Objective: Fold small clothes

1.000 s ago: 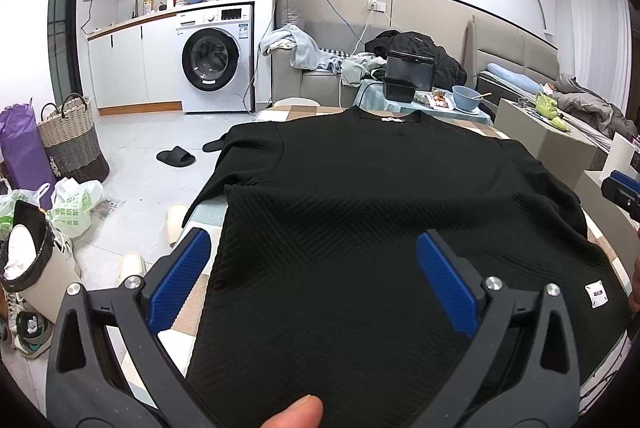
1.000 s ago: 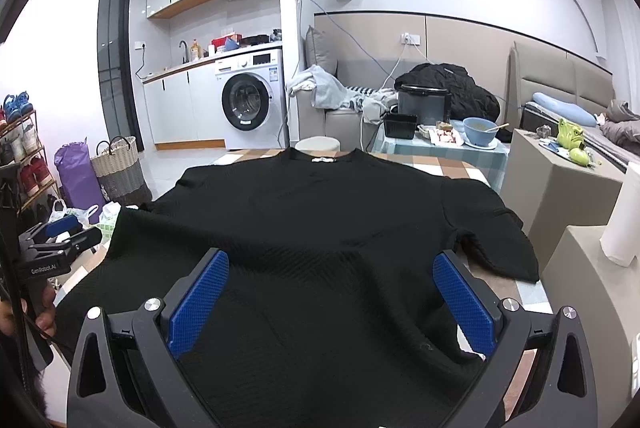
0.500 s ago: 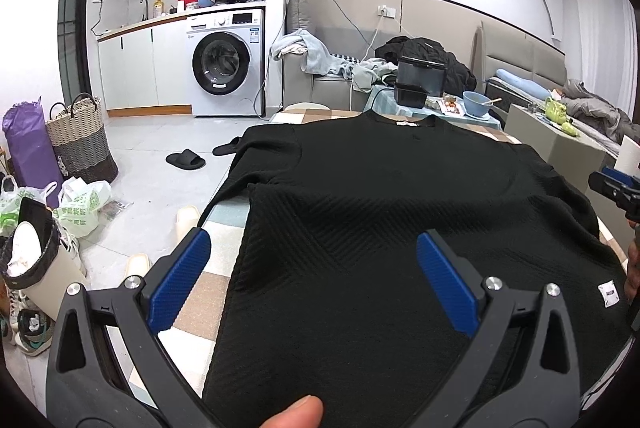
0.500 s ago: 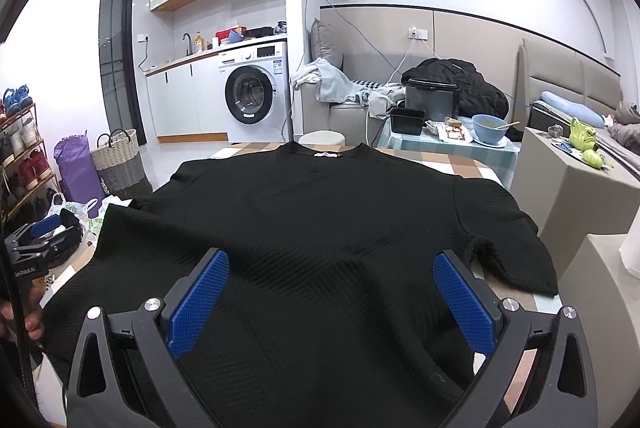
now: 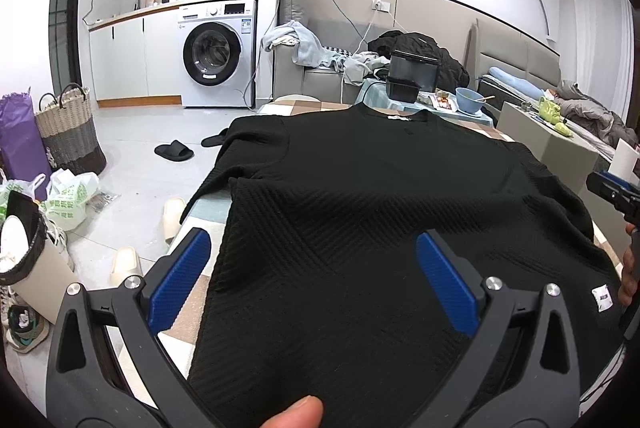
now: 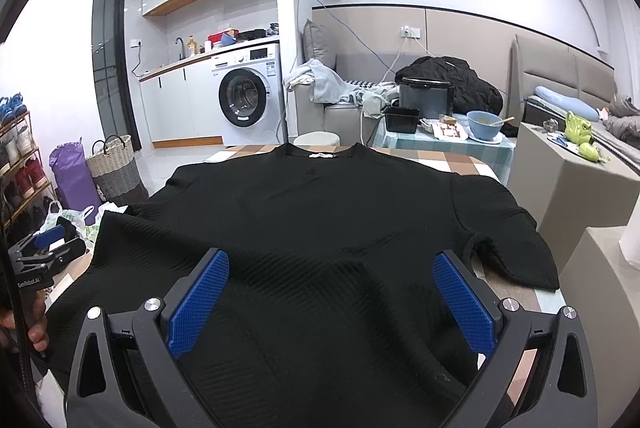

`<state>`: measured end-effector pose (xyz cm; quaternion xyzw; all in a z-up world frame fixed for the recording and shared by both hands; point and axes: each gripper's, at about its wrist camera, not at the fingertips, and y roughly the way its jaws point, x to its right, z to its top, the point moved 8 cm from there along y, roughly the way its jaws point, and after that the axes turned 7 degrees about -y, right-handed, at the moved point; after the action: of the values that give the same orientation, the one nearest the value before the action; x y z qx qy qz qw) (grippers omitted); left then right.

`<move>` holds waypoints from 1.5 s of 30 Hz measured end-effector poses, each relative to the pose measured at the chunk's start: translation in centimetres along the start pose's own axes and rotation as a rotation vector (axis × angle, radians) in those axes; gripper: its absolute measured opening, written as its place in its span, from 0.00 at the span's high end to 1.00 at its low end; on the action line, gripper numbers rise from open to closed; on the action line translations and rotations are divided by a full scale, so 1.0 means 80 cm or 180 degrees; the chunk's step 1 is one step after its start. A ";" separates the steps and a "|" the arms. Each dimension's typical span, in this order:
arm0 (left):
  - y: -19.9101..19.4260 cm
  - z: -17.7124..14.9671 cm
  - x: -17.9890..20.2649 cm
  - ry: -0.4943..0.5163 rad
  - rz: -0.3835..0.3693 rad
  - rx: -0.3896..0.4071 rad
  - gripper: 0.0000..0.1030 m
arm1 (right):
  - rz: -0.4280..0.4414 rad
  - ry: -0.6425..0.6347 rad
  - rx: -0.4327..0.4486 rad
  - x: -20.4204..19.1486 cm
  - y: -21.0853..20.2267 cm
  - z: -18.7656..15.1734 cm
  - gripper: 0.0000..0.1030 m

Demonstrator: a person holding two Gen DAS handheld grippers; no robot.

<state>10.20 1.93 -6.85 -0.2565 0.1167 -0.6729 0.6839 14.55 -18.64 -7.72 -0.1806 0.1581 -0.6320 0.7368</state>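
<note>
A black ribbed short-sleeved top (image 5: 360, 212) lies spread flat on a checked table (image 5: 296, 105), collar at the far end; it also shows in the right wrist view (image 6: 320, 228). My left gripper (image 5: 314, 264) is open and empty, above the top's hem near its left side. My right gripper (image 6: 330, 288) is open and empty, above the hem near its right side. The right gripper shows at the right edge of the left wrist view (image 5: 616, 190); the left gripper shows at the left edge of the right wrist view (image 6: 44, 252). A white tag (image 5: 601, 297) sits near the hem.
The checked table's far edge (image 6: 452, 158) shows beyond the collar. Behind it stands a small table with a blue bowl (image 6: 485, 124) and a black pot (image 6: 426, 100). A beige box (image 6: 568, 172) stands to the right. Slippers (image 5: 174, 151), bags and a basket (image 5: 70, 128) lie on the floor at left.
Both grippers have drawn back a little toward the hem and tilted up, so the top sits lower in both views. Both stayed open. The top has not moved.
</note>
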 end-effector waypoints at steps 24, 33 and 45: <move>0.048 0.044 -0.024 -0.0187 0.0124 -0.0183 0.01 | -0.0074 0.0462 -0.0182 0.064 0.002 0.014 0.00; 0.059 0.076 -0.017 -0.0113 0.0028 -0.0223 0.01 | -0.0089 0.0683 -0.0183 0.082 -0.002 0.039 0.00; 0.029 0.153 -0.083 -0.0197 0.0096 0.0061 0.01 | -0.0186 0.0764 -0.0177 0.064 -0.004 0.093 0.00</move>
<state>17.92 10.70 1.05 -0.2690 0.0928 -0.6554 0.6997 18.46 -23.29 -1.00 -0.1285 0.2573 -0.6656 0.6886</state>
